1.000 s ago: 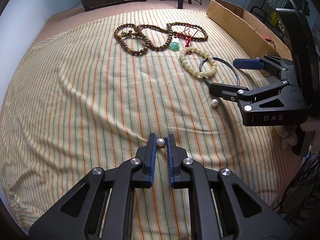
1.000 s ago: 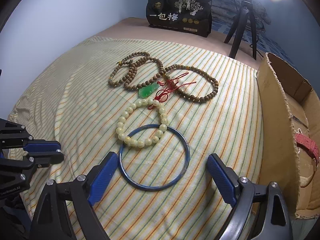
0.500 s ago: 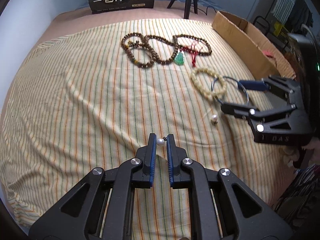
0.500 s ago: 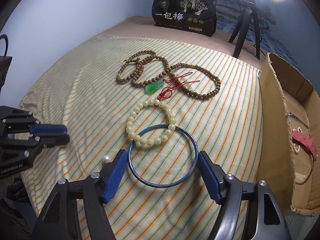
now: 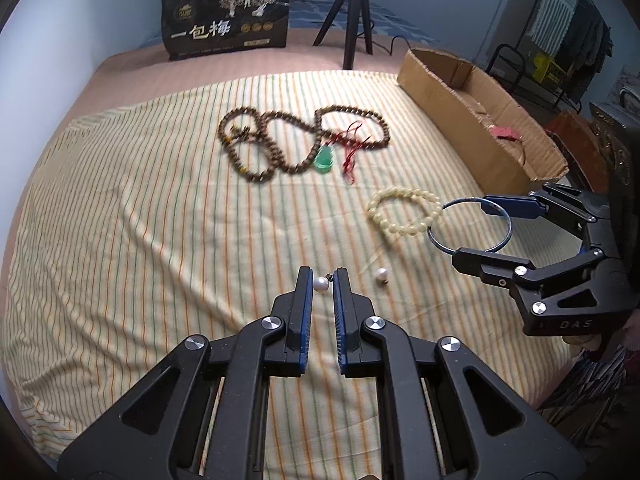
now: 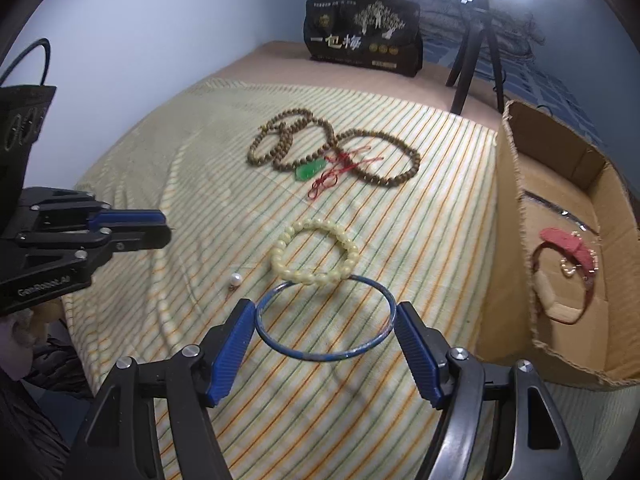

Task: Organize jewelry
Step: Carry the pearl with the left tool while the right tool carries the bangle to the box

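Note:
My left gripper is shut on a white pearl earring, held a little above the striped cloth. A second pearl lies on the cloth just to its right. My right gripper is shut on a thin blue bangle, one pad pressing on each side of the ring. The bangle's far edge meets a cream bead bracelet. Farther back lie brown bead strands with a green pendant and red cord.
An open cardboard box stands along the cloth's right side with a red bracelet inside. A black printed bag and a tripod stand at the back. A wall runs along the left.
The right jaws have closed from wide onto the blue bangle. Both grippers have risen from the cloth. The left still holds the pearl.

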Demonstrator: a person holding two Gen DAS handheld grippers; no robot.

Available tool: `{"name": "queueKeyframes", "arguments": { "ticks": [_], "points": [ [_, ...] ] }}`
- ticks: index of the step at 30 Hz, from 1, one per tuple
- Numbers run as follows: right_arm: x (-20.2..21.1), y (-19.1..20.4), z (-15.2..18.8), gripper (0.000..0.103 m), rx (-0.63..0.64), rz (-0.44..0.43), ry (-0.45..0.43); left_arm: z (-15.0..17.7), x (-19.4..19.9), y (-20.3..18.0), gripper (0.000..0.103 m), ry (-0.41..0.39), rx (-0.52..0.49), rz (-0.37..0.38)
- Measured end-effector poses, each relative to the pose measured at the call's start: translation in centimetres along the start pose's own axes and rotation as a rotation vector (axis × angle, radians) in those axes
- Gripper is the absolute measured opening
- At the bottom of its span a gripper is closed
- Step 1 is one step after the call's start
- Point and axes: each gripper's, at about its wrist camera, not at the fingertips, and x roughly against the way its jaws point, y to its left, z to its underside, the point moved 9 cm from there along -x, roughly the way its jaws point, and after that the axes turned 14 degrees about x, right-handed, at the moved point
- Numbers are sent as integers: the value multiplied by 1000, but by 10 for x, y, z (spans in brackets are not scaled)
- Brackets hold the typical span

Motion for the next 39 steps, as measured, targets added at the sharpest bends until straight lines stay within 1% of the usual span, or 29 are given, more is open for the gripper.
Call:
{"name": "queueKeyframes", "arguments": {
  "ticks": [10, 15, 28, 39],
  "points": [
    [38, -13, -17, 73, -34, 24, -88, -16, 12, -17, 8, -37, 5, 33],
    [54, -31, -21, 73, -64, 52, -120, -28, 17, -32, 8, -53, 4, 62],
    [89, -96, -20, 73, -168, 132, -172, -59, 22, -93, 8, -90, -32, 147],
    [100, -166, -14, 73, -277, 187, -176, -79, 9, -148, 8, -95, -66, 202]
  ]
}}
